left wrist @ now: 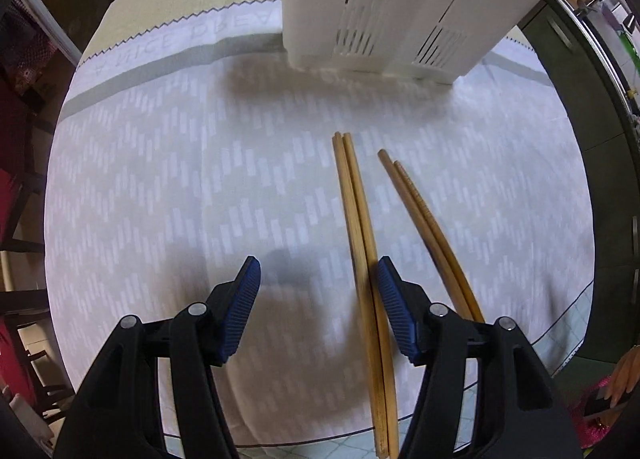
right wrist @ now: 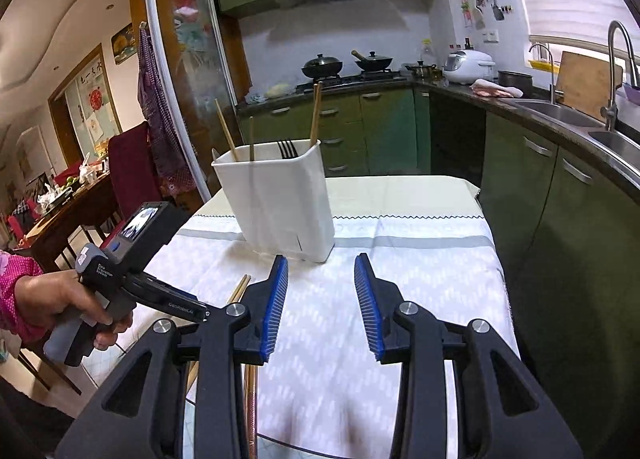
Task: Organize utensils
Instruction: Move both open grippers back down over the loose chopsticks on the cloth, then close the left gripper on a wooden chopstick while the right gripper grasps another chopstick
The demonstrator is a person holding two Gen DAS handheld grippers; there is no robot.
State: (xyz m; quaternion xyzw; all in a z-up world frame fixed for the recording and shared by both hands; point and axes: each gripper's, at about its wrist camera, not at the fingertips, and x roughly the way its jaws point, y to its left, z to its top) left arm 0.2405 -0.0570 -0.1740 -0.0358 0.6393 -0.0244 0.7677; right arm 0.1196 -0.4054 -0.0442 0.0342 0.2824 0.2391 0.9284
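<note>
Wooden chopsticks [left wrist: 358, 227] — white holder [right wrist: 280, 195] beyond

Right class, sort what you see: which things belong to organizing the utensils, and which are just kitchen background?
Part of the job:
- light chopstick pair
- darker chopstick pair
- white utensil holder, already holding chopsticks and a fork
- left gripper, open

Just background:
- woks
- rice cooker
- sink
- red chair

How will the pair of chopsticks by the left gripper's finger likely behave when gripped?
The nearer chopstick pair looks like stiff, light wood, so it should not bend. The sticks are thin and rounded, lying loose side by side on the tablecloth; they may roll or split apart as the open left gripper closes. Ribbed blue pads probably limit slipping.
</note>
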